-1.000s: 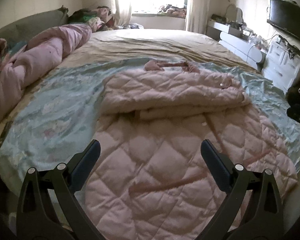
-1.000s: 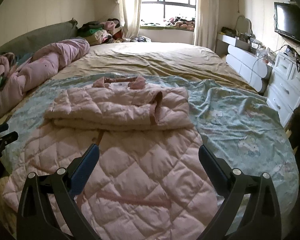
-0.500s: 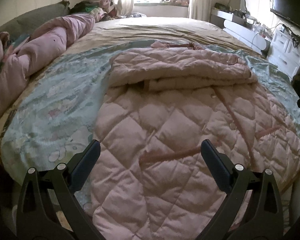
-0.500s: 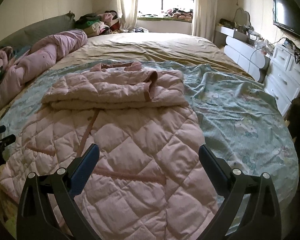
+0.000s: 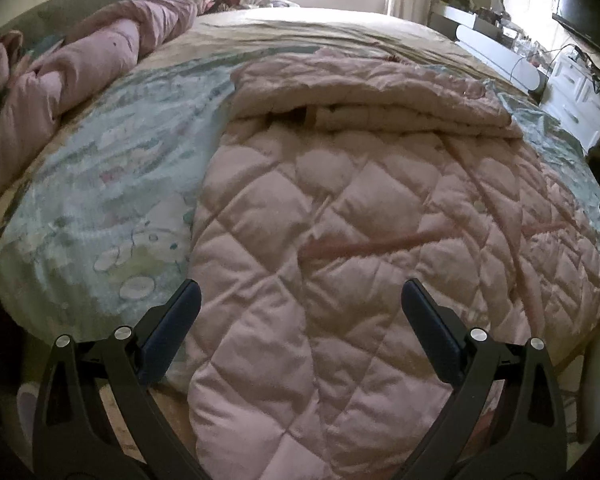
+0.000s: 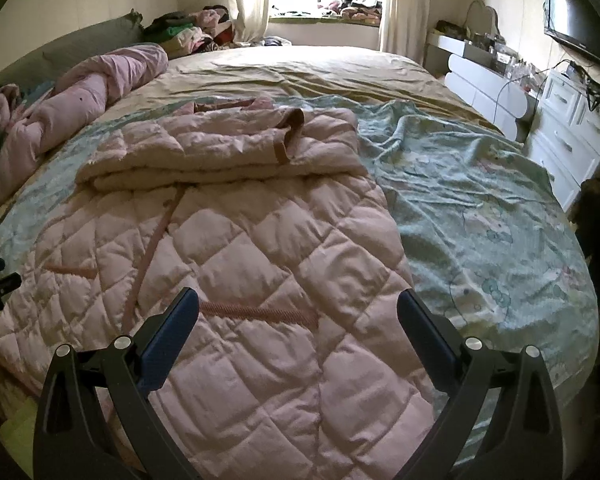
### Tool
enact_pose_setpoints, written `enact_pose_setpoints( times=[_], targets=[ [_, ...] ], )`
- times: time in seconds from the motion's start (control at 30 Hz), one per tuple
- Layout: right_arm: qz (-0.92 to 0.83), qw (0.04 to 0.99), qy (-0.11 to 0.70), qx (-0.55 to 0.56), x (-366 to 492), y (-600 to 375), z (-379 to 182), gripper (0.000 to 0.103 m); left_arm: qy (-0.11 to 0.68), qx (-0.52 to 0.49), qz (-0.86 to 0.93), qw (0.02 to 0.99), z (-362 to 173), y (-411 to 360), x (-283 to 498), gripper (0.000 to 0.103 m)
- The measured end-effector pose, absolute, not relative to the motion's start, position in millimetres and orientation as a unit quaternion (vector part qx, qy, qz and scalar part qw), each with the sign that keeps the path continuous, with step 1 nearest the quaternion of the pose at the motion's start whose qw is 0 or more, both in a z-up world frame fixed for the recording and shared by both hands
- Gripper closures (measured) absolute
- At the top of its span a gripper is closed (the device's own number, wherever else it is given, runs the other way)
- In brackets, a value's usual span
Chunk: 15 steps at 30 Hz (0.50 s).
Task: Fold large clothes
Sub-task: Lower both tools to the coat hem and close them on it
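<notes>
The left gripper (image 5: 298, 308) is hovering wide open and empty over the hem of the pink quilted coat (image 5: 352, 248), which is lying on the bed (image 5: 100, 200) with its sleeves folded across at 12 o'clock; the right gripper (image 6: 298, 316) is gaping equally, holding nothing, above the hem's other corner. Both should probably be pinching the corners evenly, then lifting together toward 12 o'clock

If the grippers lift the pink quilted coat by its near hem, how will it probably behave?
The pink quilted coat will probably drape and sag, since it lies soft and creased on the sheet. Its puffy padding suggests it is light for its bulk. The folded sleeves on top may slide off.
</notes>
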State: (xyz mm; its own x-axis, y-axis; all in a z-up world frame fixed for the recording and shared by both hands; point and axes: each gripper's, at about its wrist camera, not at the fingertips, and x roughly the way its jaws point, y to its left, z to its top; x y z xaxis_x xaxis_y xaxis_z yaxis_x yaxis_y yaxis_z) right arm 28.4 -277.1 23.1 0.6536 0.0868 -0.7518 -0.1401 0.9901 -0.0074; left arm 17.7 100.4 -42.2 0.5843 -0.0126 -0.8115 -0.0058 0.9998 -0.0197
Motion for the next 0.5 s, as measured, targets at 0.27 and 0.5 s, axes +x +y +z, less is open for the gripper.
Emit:
enact_pose_setpoints(
  times=[0.27,0.5],
  targets=[
    [0.063,0.905,0.42,-0.028,22.0,-286.9,12.7,0.004,0.483,-0.022,0.007,0.875,-62.5,115.7,4.8,0.009],
    [0.061,0.9,0.43,-0.036,17.4,-290.1,3.1,0.004,0.507,-0.038,0.017,0.861,-78.2,133.7,-8.8,0.009]
  ],
)
